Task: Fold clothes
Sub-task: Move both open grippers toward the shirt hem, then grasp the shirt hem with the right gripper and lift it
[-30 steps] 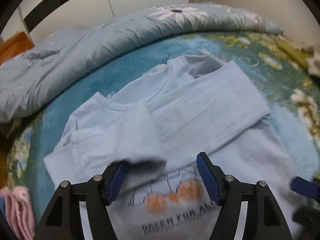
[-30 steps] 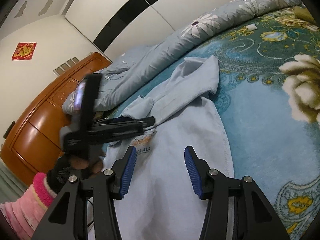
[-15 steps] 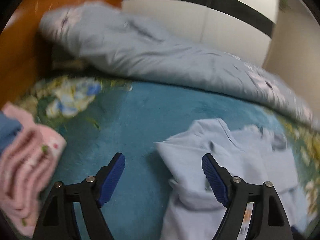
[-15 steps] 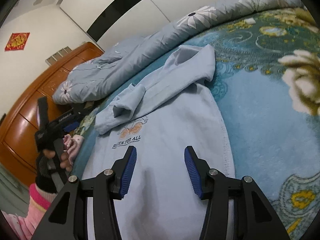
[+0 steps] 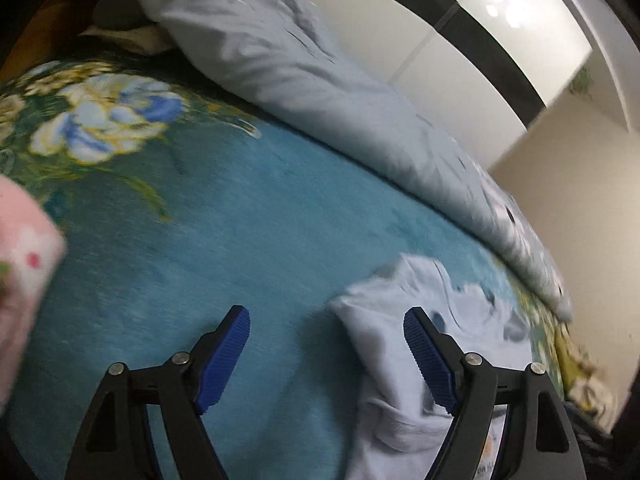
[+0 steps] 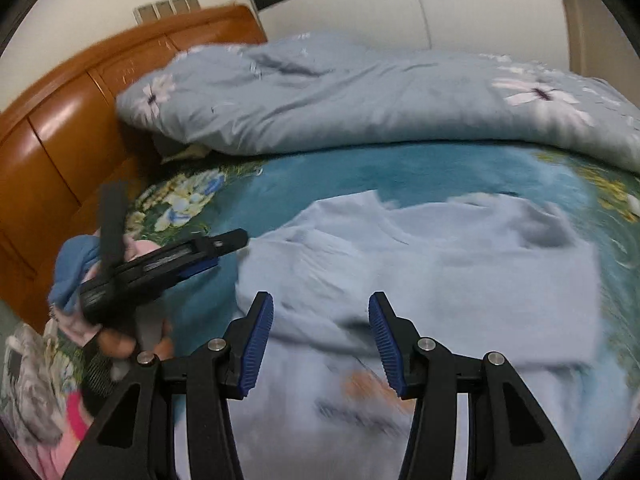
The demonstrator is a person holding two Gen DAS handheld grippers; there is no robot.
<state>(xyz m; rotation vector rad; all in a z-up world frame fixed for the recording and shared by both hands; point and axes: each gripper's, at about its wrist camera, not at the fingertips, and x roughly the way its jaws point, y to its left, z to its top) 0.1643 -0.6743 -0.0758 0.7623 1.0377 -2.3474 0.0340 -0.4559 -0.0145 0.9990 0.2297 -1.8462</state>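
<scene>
A pale blue long-sleeved shirt [image 6: 460,272] of soft knit lay spread on the bed, its sleeves folded across the chest in broad flat bands and an orange print with dark lettering blurred near its lower part. Under it was a plush teal blanket [image 5: 208,240] with a short fuzzy nap and a border of yellow, white and blue flowers. A puffy grey-blue duvet [image 6: 360,96] printed with white daisies was bunched along the far side of the bed, against a glossy curved wooden headboard [image 6: 56,128]. The left hand-held gripper [image 5: 326,354] had its black arms and ribbed blue pads [image 5: 224,360] spread wide, holding nothing; it was above the blanket with the shirt's shoulder edge lying between the pads and past the right-hand one. Seen from the right wrist, the left hand [image 6: 128,340] gripped it beside a heap of blue and pink clothes [image 6: 76,264]. The right hand-held gripper [image 6: 322,344] was likewise parted with nothing between its pads, positioned over the middle of the shirt; contact with the cloth could not be judged.
</scene>
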